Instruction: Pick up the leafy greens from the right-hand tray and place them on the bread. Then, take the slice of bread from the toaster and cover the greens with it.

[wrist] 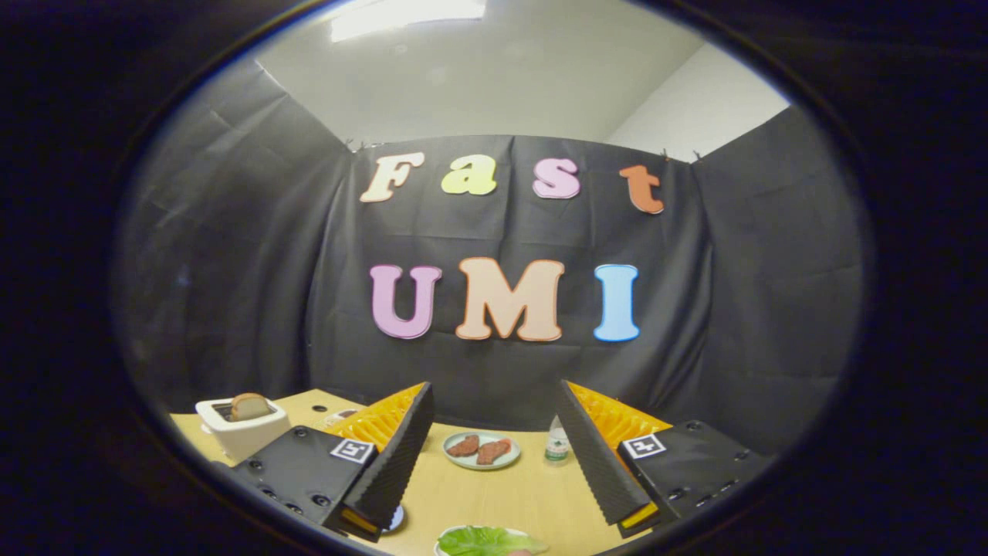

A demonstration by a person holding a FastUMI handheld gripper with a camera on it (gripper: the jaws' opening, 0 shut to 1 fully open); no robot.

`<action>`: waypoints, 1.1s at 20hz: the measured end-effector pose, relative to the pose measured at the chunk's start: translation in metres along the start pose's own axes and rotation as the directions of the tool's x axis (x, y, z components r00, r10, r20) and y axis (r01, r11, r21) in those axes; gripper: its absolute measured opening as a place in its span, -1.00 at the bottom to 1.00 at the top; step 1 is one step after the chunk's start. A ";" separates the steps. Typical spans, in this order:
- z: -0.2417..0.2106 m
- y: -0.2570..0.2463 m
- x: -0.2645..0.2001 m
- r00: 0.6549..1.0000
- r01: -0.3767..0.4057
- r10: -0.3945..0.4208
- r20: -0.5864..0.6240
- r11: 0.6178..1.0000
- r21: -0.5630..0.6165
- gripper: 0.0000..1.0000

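Here the gripper (494, 455) is hovering above the wooden counter (478, 494) with its fingers spread wide and nothing held between them. The leafy greens (486, 540) are lying on a pale tray (441, 545) on the counter, below and between the fingertips. Farther ahead, between the two fingers, a small plate (480, 451) is carrying two reddish-brown pieces of meat (478, 448). Just beside the right finger a small bottle (556, 444) is standing upright. Off beyond the left finger a white toaster (243, 428) is sitting on the counter with a slice of bread (249, 405) sticking up out of its slot.
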State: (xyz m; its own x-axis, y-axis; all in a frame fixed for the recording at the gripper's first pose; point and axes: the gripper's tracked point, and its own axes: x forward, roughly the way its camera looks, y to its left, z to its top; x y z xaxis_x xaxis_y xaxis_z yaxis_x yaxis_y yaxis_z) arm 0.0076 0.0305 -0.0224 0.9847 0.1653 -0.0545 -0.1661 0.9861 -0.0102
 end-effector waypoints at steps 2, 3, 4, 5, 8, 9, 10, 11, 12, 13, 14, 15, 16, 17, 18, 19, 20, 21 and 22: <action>-0.009 0.000 0.002 0.999 -0.030 0.029 -0.025 0.999 -0.031 1.00; -0.014 0.001 0.003 0.998 -0.050 0.048 -0.043 0.998 -0.041 1.00; -0.021 0.006 0.003 0.995 -0.076 0.073 -0.063 0.996 -0.046 1.00; -0.027 0.009 0.004 0.992 -0.102 0.097 -0.083 0.993 -0.054 1.00; -0.048 0.008 0.008 0.976 -0.174 0.160 -0.151 0.981 -0.086 1.00; -0.056 0.008 0.010 0.967 -0.201 0.183 -0.178 0.976 -0.088 1.00; -0.066 0.010 0.011 0.956 -0.231 0.209 -0.207 0.969 -0.087 1.00; -0.074 0.009 0.013 0.945 -0.255 0.230 -0.232 0.963 -0.085 1.00; -0.081 0.007 0.015 0.934 -0.278 0.249 -0.256 0.957 -0.084 1.00; -0.087 0.005 0.016 0.923 -0.298 0.265 -0.278 0.951 -0.083 1.00; -0.094 0.004 0.017 0.912 -0.319 0.282 -0.298 0.944 -0.083 1.00; -0.100 0.002 0.019 0.901 -0.338 0.297 -0.316 0.938 -0.081 1.00; -0.107 0.001 0.021 0.888 -0.358 0.314 -0.335 0.931 -0.075 1.00; -0.114 0.001 0.022 0.873 -0.378 0.331 -0.357 0.923 -0.068 1.00; -0.121 0.001 0.022 0.859 -0.398 0.347 -0.376 0.915 -0.065 1.00; -0.127 0.000 0.023 0.846 -0.417 0.360 -0.394 0.906 -0.067 1.00; -0.133 0.000 0.023 0.831 -0.437 0.372 -0.414 0.897 -0.071 1.00; -0.140 -0.001 0.024 0.815 -0.458 0.386 -0.432 0.886 -0.073 1.00; -0.146 0.000 0.023 0.801 -0.476 0.398 -0.447 0.876 -0.072 1.00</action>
State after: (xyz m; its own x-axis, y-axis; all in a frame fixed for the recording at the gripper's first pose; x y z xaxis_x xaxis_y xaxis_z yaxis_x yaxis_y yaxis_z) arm 0.0228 0.0320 -0.1693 0.6994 0.5168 -0.4937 -0.6181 0.7841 -0.0548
